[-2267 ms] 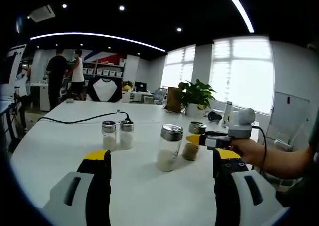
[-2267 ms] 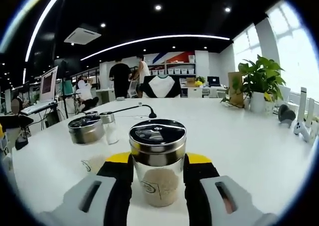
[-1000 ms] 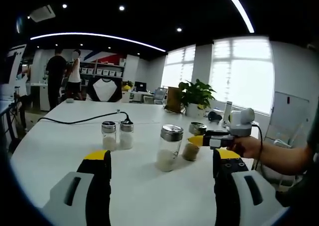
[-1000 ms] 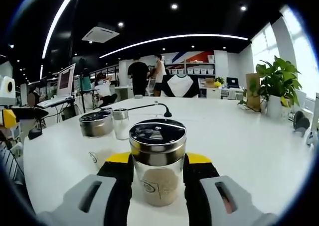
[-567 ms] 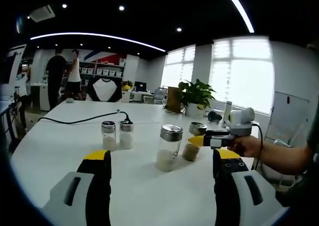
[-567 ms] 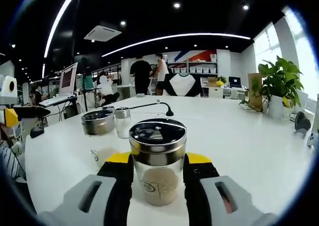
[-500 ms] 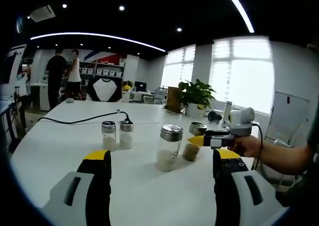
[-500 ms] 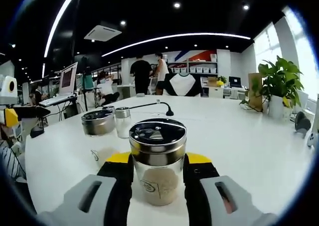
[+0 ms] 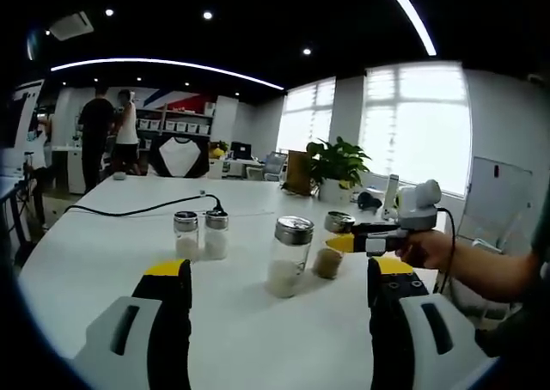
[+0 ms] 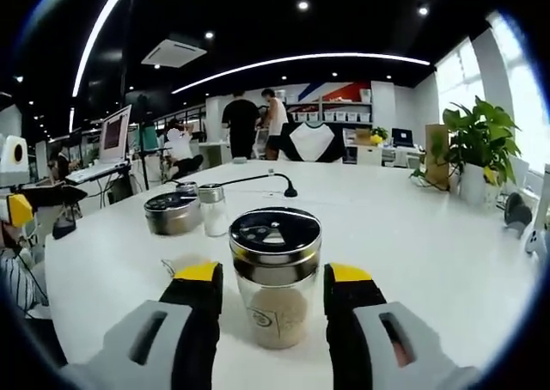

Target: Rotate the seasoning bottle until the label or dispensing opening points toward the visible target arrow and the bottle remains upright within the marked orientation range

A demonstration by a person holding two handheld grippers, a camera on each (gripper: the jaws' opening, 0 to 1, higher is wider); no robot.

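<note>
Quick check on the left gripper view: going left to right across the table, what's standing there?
Two small shakers and → tall jar with the metal lid → short seasoning bottle between the right gripper's yellow tips → the person's hand.

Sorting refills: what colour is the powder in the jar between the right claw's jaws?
Pale beige powder in the jar, clearest in the right gripper view.

An open-plan office: monitor [image 10: 114,137], shelving [image 9: 176,124], long white table [image 10: 430,235], ceiling light strips [image 9: 163,63].
</note>
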